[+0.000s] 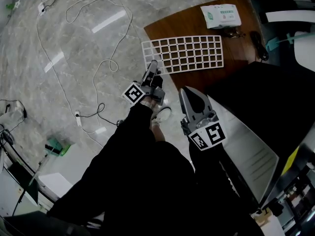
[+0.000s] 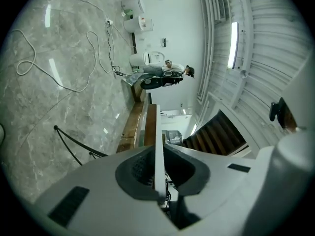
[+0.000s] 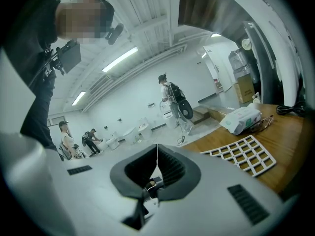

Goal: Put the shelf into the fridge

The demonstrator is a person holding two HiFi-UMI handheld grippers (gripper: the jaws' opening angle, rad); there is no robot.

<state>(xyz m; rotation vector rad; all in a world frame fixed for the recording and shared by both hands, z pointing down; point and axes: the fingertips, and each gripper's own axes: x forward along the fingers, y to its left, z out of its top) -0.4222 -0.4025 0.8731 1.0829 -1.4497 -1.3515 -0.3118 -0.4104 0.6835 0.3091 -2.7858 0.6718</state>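
Shelf [image 1: 187, 53] edge sits pinched in left tongs [image 1: 153, 65]; right tongs [image 1: 185, 90] closed, empty.

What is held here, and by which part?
Left tongs grip the white grid shelf by its near left corner; right tongs shut, empty.

tabletop [image 1: 197, 23]: was brown wood
shelf [image 1: 184, 54]: white grid, lay flat on it, left end past the edge
wipes pack [image 1: 221, 15]: lay beyond, apart from the shelf
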